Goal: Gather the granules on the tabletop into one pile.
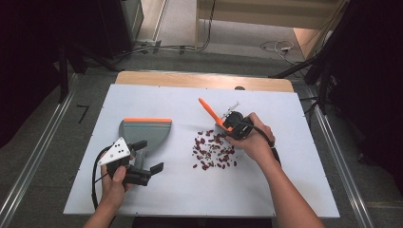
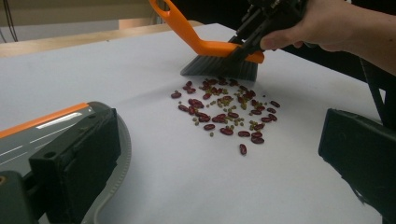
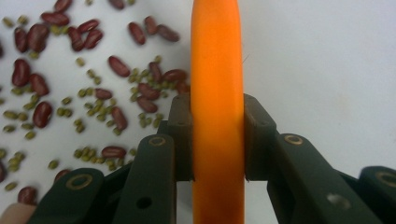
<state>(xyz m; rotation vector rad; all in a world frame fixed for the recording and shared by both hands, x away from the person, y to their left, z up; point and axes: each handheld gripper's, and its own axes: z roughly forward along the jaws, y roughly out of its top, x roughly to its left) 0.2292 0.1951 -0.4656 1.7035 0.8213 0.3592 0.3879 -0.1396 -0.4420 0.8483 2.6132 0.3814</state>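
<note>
A pile of red beans and small green beans (image 1: 214, 149) lies on the white board (image 1: 157, 190), right of centre. Just beyond the pile stands an orange-handled brush (image 1: 209, 110), its grey bristles (image 2: 219, 67) touching the board at the beans' (image 2: 224, 114) far edge. My right gripper (image 1: 231, 124) is shut on the orange handle (image 3: 217, 56), with beans (image 3: 93, 93) to its left. A grey dustpan (image 1: 145, 130) with an orange lip lies at the left. My left gripper (image 1: 148, 156) is open at the dustpan's handle end, one jaw over the pan (image 2: 28, 140).
The board rests on a wooden table whose far edge (image 1: 204, 80) shows beyond it. Metal rails (image 1: 33, 161) run along both sides on the floor. Cables (image 1: 278, 46) and dark stand legs (image 1: 313, 66) lie beyond the table.
</note>
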